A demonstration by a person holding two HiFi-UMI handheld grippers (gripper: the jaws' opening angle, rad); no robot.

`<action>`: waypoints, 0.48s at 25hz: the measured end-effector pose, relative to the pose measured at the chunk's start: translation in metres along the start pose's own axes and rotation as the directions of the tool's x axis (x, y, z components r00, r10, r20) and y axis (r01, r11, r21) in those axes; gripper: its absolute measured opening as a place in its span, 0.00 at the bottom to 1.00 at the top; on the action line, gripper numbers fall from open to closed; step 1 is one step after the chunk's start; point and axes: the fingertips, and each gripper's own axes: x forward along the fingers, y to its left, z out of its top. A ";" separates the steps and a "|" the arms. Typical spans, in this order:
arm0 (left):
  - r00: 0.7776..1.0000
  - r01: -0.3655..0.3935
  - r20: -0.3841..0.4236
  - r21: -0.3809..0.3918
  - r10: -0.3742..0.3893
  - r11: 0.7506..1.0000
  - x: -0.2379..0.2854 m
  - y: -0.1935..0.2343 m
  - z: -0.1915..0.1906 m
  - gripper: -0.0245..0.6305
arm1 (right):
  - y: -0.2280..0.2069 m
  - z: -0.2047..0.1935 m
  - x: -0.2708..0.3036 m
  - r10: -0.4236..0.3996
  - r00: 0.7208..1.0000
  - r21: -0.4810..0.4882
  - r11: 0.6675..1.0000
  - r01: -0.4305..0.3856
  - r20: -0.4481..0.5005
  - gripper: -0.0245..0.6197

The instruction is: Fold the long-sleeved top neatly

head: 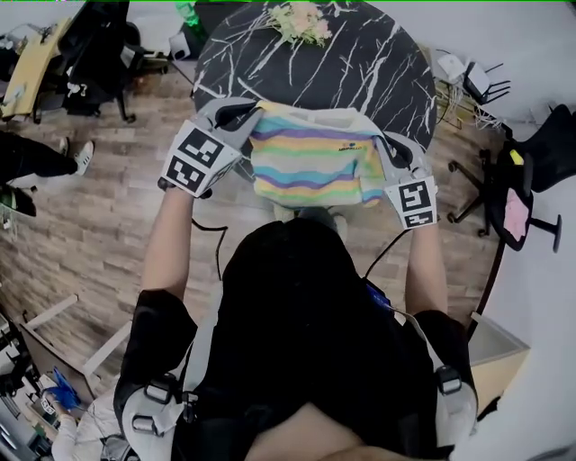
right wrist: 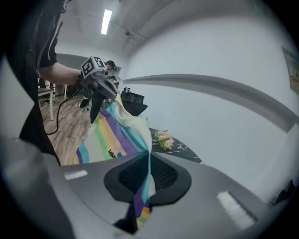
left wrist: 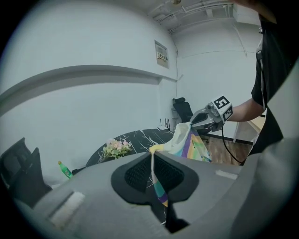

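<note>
The striped top [head: 310, 162] hangs over the near edge of the bench [head: 360, 63]. The left claw [head: 247, 115] and right claw [head: 385, 149] each pinch an upper corner, probably to spread it flat for folding.

A round black counter [head: 378, 72] veined in white is set on a wood-plank floor [head: 99, 207], with a bunch of flowers [head: 301, 22] laid near its far edge. Black office chairs [head: 549, 144] are placed nearby (one right, another upper left), and a strip light [right wrist: 107, 21] is mounted on the ceiling above white walls [left wrist: 84, 102].
</note>
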 end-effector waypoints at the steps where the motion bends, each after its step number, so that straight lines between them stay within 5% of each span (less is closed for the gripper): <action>1: 1.000 -0.012 0.007 0.007 0.012 1.000 -0.004 -0.002 0.005 0.07 | 0.001 0.002 -0.004 -0.027 1.000 -0.022 0.999 0.028 0.007 0.06; 12: 0.981 -0.154 0.131 0.079 0.143 0.985 -0.076 -0.083 0.030 0.07 | 0.048 0.022 -0.115 -0.145 0.977 -0.142 0.976 0.168 0.155 0.06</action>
